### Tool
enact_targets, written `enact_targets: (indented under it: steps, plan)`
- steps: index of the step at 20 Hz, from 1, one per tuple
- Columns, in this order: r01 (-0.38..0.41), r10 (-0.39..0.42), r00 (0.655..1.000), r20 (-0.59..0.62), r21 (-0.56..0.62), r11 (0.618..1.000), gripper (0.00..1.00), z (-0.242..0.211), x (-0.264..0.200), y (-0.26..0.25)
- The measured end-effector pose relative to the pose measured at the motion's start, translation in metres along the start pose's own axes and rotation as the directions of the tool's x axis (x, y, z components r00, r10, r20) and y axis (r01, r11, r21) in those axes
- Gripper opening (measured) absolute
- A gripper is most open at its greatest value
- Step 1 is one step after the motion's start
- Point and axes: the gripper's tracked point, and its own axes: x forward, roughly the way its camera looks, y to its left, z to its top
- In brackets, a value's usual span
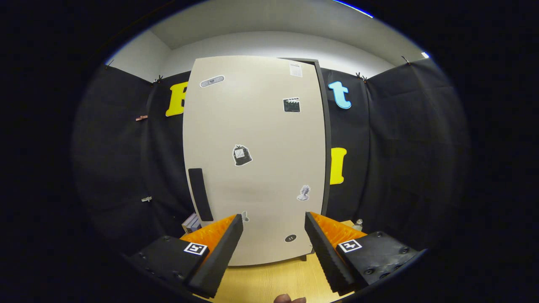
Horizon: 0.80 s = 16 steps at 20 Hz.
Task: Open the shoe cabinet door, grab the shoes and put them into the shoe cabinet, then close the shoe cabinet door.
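Hovering with gripper [273, 248] spread wide and holding nothing, facing the closed beige shoe cabinet door [257, 160] standing on the wooden tabletop [269, 280] just ahead, black handle [200, 194] apparently at its left edge.

one shoe cabinet door [252, 160], seven stickers, one black handle [200, 194], two tongs fingers [221, 252]

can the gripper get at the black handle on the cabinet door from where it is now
Probably yes: the gripper is open and holds nothing, and nothing stands between it and the black handle, just beyond its left finger on the shut door.
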Motion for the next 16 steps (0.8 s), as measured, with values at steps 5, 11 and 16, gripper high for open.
enact_targets:
  steps: [5, 11, 16]
  plan:
    - [0.001, -0.001, 1.0, 0.001, 0.002, 1.0, 0.96, 0.0008, -0.0026, -0.0027]
    - [-0.002, 0.002, 1.0, 0.002, 0.003, 1.0, 0.96, -0.0003, -0.0047, -0.0031]
    - [-0.006, 0.006, 1.0, 0.002, 0.005, 1.0, 0.96, -0.0005, -0.0065, -0.002]
